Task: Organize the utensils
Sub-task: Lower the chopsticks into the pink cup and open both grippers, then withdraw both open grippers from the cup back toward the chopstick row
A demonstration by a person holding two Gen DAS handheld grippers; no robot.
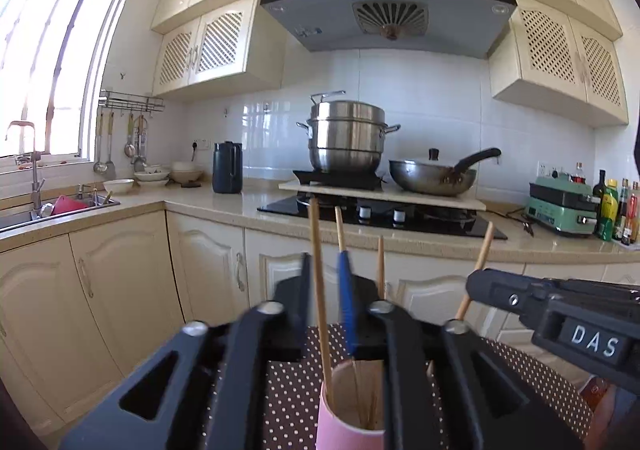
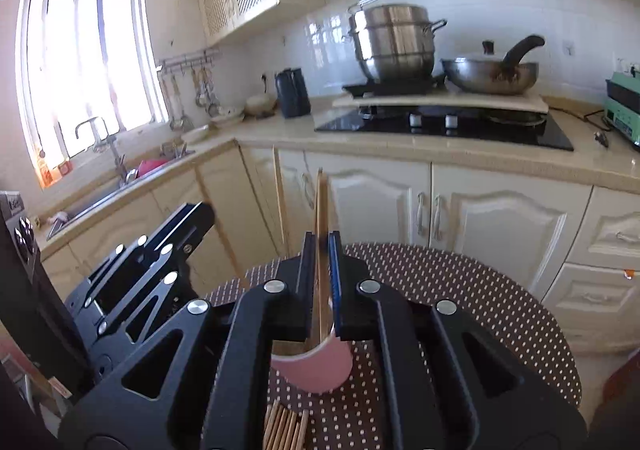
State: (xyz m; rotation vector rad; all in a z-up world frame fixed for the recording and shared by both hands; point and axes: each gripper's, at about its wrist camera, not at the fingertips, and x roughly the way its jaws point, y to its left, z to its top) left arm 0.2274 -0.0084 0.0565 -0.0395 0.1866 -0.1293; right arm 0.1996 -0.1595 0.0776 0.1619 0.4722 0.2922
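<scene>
Several pale wooden chopsticks [image 1: 320, 282] stand in a pink cup [image 1: 350, 410], seemingly released by both tools.

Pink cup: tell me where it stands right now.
The pink cup stands on the polka-dot table, just below the right gripper, with chopsticks upright in it; in the left wrist view it sits bottom centre.

Both wrist views overlook the pink cup [image 1: 350, 406], facing the stove [image 2: 444, 124].
</scene>
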